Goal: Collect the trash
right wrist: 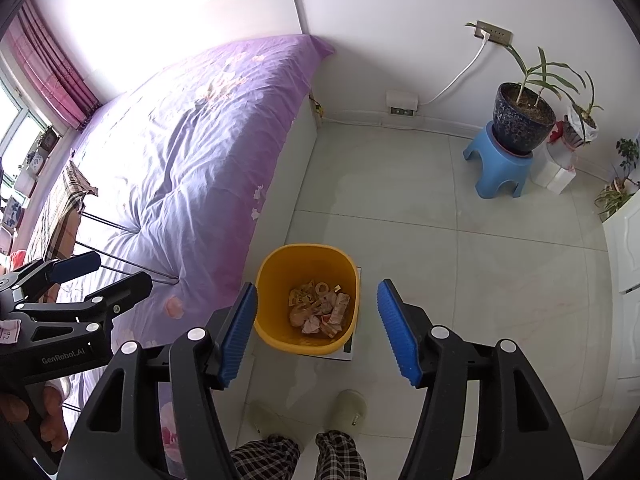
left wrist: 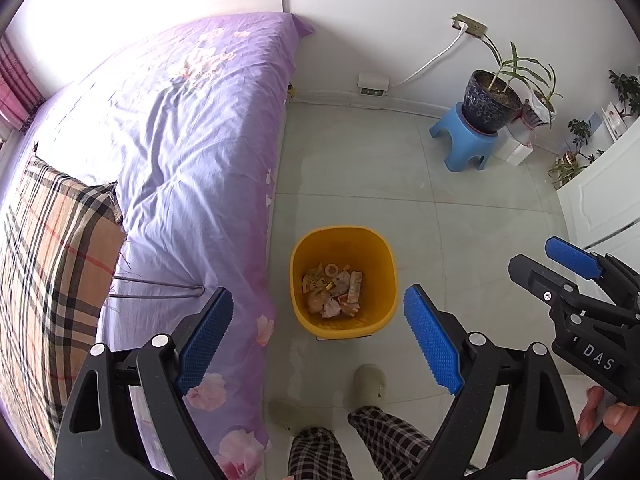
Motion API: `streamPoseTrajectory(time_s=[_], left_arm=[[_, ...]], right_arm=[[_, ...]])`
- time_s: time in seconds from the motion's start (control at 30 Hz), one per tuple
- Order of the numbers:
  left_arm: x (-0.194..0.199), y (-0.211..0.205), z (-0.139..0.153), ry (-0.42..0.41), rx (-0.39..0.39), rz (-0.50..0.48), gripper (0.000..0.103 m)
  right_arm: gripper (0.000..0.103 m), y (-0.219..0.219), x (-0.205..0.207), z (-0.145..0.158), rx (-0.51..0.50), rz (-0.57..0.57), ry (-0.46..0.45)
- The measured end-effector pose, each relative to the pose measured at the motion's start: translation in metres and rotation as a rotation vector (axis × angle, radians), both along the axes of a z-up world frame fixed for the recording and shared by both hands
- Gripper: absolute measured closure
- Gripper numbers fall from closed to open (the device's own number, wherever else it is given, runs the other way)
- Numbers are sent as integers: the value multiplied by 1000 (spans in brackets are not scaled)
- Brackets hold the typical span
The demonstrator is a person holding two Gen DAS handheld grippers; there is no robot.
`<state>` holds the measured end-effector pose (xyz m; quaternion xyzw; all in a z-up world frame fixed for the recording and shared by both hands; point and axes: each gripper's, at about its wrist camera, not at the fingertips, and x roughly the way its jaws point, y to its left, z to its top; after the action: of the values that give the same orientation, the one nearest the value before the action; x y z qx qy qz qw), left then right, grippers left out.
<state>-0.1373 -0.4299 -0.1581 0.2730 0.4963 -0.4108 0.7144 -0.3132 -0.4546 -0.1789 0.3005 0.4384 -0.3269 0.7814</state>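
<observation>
You stand over the yellow bin on the floor beside the bed, both grippers held high and empty. The left gripper and right gripper spread their fingers wide, likely ready to reach. The trash, wrappers and crumpled paper, lies at the bin's bottom.

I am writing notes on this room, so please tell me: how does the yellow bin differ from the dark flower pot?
The yellow bin stands on the floor beside the bed, on a flat white object; the dark flower pot sits raised on a blue stool near the wall. The bin is plain yellow with rounded corners; the pot is round and mottled dark. The bin holds wrappers and crumpled paper; the pot holds soil and a green plant. Both are upright and open at the top.
</observation>
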Motion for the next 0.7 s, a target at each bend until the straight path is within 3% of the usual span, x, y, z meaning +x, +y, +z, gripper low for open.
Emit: streamPoseTrajectory(time_s=[0.6, 0.7], left_arm=[[-8, -4, -2, -8, 5, 55, 17], [-12, -6, -1, -30, 5, 47, 28]], right_arm=[[39, -7, -4, -4, 4, 53, 9], [39, -10, -4, -5, 6, 61, 8]])
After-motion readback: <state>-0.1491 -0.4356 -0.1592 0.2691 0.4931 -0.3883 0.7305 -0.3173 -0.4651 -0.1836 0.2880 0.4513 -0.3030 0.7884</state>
